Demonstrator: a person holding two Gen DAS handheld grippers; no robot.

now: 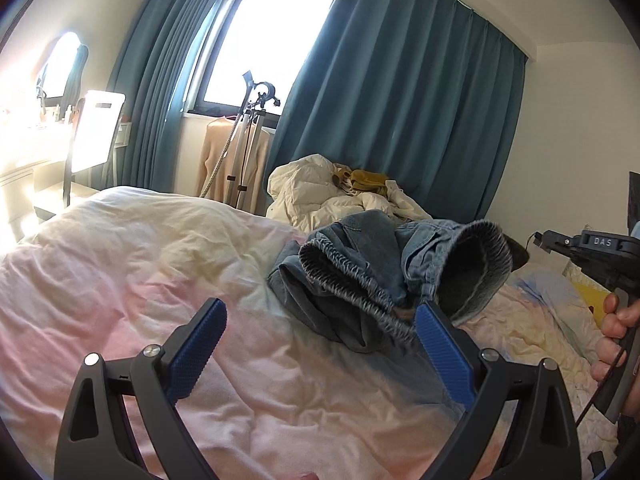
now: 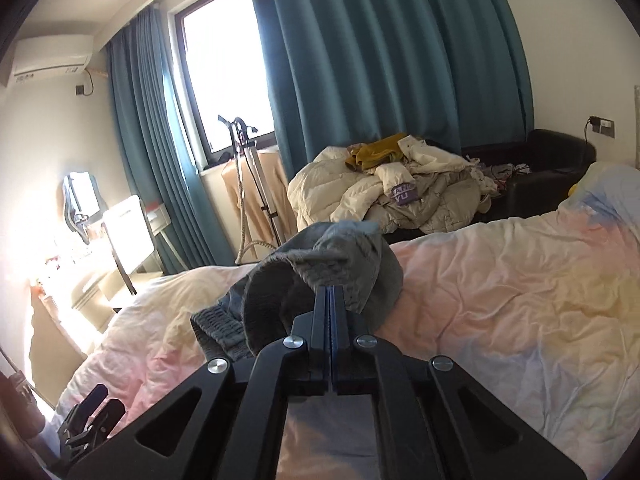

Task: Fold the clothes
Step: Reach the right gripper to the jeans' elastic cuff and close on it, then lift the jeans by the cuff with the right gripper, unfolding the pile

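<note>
The jeans (image 1: 384, 276) lie in a crumpled heap on the bed (image 1: 140, 264), over its pink and cream sheet, toward the far edge. Their elastic waistband (image 1: 352, 300) runs across the near side of the heap, and one end of it is lifted off the bed so that the grey inside of the fabric opens like a funnel.

The left gripper (image 1: 320, 340) hovers low over the sheet with its jaws wide apart and nothing between them. Its right blue pad (image 1: 444, 356) sits just beside the waistband; whether it touches the cloth cannot be told.

The right gripper (image 2: 330, 300) has its jaws pressed together on a fold of the jeans (image 2: 320, 268), which hangs raised above the bed and drapes over its fingertips. In the left wrist view this gripper's body shows at the right edge, with a hand (image 1: 614, 340) wrapped around its handle.

Beyond the far edge of the bed, a pile of cream clothes (image 2: 384, 188) with a mustard garment (image 2: 380, 150) on top rests in front of the teal curtain (image 2: 384, 48). A window (image 2: 228, 76) and a garment steamer (image 2: 248, 176) stand to the left of the pile.
</note>
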